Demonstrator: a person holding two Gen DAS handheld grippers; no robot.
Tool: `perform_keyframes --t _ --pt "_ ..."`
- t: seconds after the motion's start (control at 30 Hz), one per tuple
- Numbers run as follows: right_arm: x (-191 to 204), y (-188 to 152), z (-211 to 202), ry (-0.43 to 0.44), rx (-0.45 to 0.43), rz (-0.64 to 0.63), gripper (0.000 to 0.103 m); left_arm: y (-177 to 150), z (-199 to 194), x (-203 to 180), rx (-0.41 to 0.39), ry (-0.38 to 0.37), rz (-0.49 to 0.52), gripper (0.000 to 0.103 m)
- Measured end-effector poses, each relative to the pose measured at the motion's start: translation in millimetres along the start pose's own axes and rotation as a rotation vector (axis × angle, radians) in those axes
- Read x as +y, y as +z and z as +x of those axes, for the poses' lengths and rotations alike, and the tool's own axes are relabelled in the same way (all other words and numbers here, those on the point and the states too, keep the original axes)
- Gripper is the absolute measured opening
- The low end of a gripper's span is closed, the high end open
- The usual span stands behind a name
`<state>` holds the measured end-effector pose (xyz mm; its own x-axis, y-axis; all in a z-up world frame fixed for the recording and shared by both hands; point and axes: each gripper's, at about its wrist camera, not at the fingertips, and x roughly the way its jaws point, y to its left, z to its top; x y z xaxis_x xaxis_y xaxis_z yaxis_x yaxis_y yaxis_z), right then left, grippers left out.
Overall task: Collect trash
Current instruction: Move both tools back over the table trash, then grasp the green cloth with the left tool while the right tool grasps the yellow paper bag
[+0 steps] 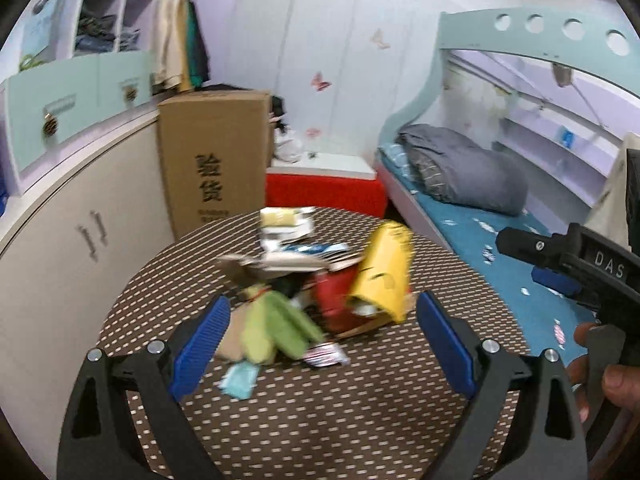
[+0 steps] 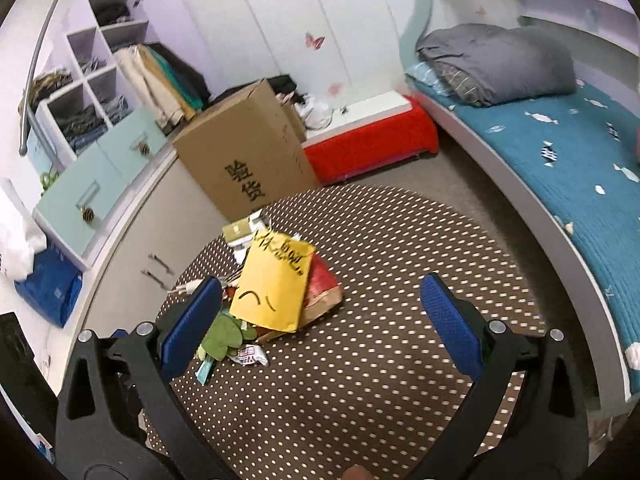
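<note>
A heap of trash lies on a round brown dotted table: a yellow bag over a red packet, a green wrapper, a teal scrap, a striped wrapper and papers behind. My left gripper is open above the table, its blue pads either side of the heap. In the right wrist view the yellow bag, red packet and green wrapper lie left of centre. My right gripper is open and empty above the table.
A tall cardboard box stands behind the table beside a beige cabinet. A red bench sits at the wall. A bed with a blue cover and grey blanket runs along the right. The right gripper's body shows at right.
</note>
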<state>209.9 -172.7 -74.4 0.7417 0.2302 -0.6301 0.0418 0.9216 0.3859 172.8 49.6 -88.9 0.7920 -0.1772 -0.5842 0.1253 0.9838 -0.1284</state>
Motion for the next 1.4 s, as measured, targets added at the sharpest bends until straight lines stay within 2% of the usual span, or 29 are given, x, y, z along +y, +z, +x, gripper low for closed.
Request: perform_keyframes --t 0.33,0.63,0.67,0.7,0.73,0.8,0.93,0.97,1.0,1.03,1.07,1.1,1.2,1.23,1.4 --pt "31 -8 65 -0.012 0.091 -0.046 0.097 -16 15 41 0.031 0.075 -0.06 0.092" --pt "40 -7 104 0.004 0.128 -0.059 0.096 -20 44 43 0.068 0.1 -0.012 0.092" --pt "39 -8 106 0.011 0.134 -0.058 0.089 -20 49 41 0.075 0.103 -0.001 0.092" --pt "37 -9 107 0.021 0.14 -0.053 0.071 -19 53 39 0.078 0.105 0.006 0.092" --pt "35 -10 106 0.035 0.141 -0.044 0.066 -17 58 38 0.078 0.104 0.015 0.092" --pt "33 -11 101 0.057 0.139 -0.048 0.06 -14 70 35 0.081 0.108 0.036 0.092" --pt "26 -12 91 0.094 0.136 -0.036 0.055 -12 100 29 0.124 0.141 0.086 0.092" --pt "24 -13 88 0.106 0.137 -0.029 0.051 -12 104 29 0.129 0.142 0.092 0.09" --pt "22 -13 83 0.116 0.132 -0.03 0.051 -12 110 28 0.143 0.139 0.1 0.079" --pt "21 -13 79 0.122 0.127 -0.032 0.051 -13 114 29 0.16 0.131 0.102 0.065" --pt "20 -13 75 0.132 0.123 -0.033 0.05 -13 119 29 0.178 0.119 0.101 0.057" --pt "19 -13 72 0.141 0.121 -0.032 0.05 -14 122 30 0.194 0.099 0.092 0.043" --pt "15 -13 62 0.152 0.107 -0.039 0.049 -16 114 32 0.17 0.086 0.066 0.024" --pt "13 -13 60 0.156 0.106 -0.037 0.049 -16 109 33 0.161 0.073 0.057 0.02" --pt "-1 -17 44 0.164 0.089 -0.023 0.049 -22 75 37 0.127 0.049 0.033 0.019"
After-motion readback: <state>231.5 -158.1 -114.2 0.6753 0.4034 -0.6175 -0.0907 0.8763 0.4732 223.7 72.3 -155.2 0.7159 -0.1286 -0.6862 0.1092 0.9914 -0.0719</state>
